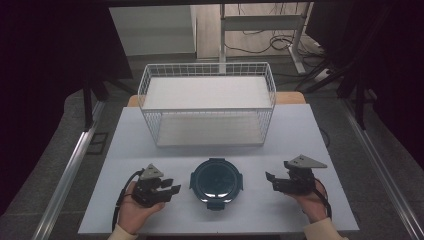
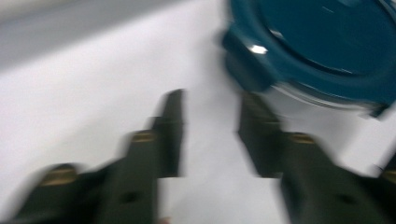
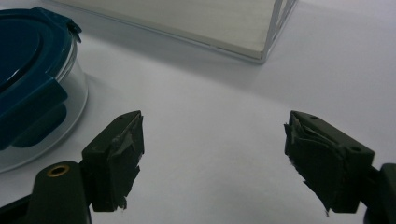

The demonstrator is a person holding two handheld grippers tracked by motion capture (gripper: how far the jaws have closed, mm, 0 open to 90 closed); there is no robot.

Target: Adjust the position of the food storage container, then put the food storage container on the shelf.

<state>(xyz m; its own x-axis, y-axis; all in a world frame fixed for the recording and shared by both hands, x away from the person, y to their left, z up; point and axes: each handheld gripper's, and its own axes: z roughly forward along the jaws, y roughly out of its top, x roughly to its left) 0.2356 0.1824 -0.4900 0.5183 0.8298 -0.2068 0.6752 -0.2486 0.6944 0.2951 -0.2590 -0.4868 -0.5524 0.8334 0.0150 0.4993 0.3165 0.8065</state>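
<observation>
Dark blue was the lid of the round container (image 1: 216, 182), and in the high view that container sat on the white table (image 1: 300, 130), near the edge closest to the person. A white wire basket (image 1: 207, 104) stood behind the container, farther from the person, with a gap between them. The left gripper (image 1: 169, 186) was just beside the container on its left, held in the person's left hand (image 1: 135, 212). Its jaws were a little apart and held nothing. The right gripper (image 1: 270, 181) was on the other side of the container, a bit farther off, held in the right hand (image 1: 313, 204). Its jaws were apart and held nothing too.

In the left gripper view, everything was blurry. The left gripper (image 2: 211, 133) had its two black jaws a small way apart with bare table between them. The container (image 2: 317, 46) was just past the jaw tips, up and to the right, not touching them.

In the right gripper view, the right gripper (image 3: 212, 154) had its jaws wide apart over bare table. The container (image 3: 35, 84) was off to the left of the left jaw, and you could see its clear wall under the blue lid. A corner of the basket (image 3: 261, 42) was behind it.
</observation>
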